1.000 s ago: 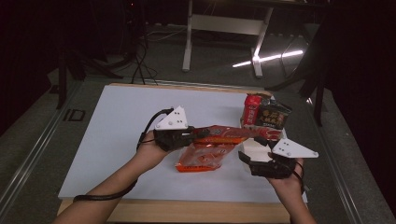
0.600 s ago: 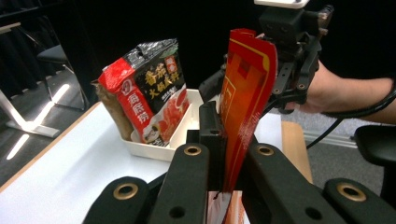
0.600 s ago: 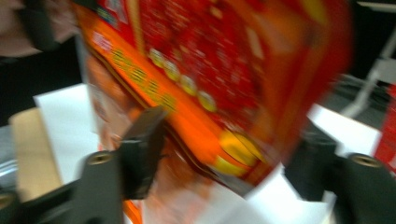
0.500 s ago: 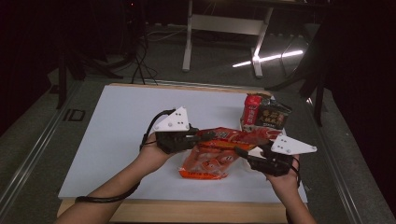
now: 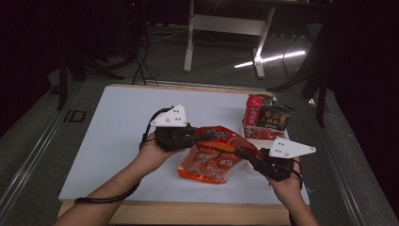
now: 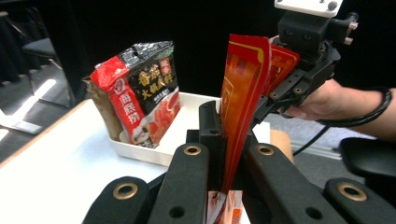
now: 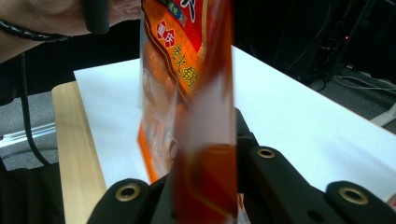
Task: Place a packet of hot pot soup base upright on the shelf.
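The left gripper [image 5: 200, 136] and right gripper [image 5: 244, 155] each pinch an edge of the red bag [image 5: 211, 160] stretched between them.

Setting: probably a lab or studio. Dark room, white-topped table [image 5: 113, 127], trailing floor cables [image 5: 141, 56], metal desk legs [image 5: 190, 40].

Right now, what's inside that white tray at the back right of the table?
Two sauce packets stand upright in the shallow white plastic tray: a red packet and a black-and-red packet, leaning together. The tray floor in front is bare; whatever lies behind or beneath the packets is covered.
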Available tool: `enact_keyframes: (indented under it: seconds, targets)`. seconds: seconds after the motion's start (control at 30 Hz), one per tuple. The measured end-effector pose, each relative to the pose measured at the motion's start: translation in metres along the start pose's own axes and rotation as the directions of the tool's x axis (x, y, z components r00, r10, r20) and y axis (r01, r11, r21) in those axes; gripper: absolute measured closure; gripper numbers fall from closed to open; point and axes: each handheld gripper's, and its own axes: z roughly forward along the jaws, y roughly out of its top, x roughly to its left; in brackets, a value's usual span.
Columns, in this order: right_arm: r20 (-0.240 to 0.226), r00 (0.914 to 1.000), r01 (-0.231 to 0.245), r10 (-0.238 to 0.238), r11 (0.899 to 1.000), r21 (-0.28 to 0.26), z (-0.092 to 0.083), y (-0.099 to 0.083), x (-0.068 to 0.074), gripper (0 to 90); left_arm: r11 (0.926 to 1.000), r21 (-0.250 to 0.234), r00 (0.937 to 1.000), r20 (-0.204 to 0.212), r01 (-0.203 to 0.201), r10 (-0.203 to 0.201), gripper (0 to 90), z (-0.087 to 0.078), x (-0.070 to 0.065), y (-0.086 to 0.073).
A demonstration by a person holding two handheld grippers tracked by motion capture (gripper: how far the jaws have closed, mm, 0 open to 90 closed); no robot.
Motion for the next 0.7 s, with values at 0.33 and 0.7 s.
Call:
enact_keyframes:
  seconds: [0.33, 0.7]
  targets:
    - [0.087, 0.9958, 0.032, -0.030, 0.999, -0.019, -0.009, 0.034, 0.007, 90.0, 0.9965, -0.079, 0.9996, -0.010, -0.028, 0.027, 84.9, -0.011, 0.002, 0.000]
    - [0.150, 0.9835, 0.113, -0.102, 0.991, -0.069, -0.030, 0.064, 0.004, 90.0, 0.9844, -0.174, 0.9981, -0.052, 0.025, -0.034, 39.3, -0.007, 0.003, 0.002]
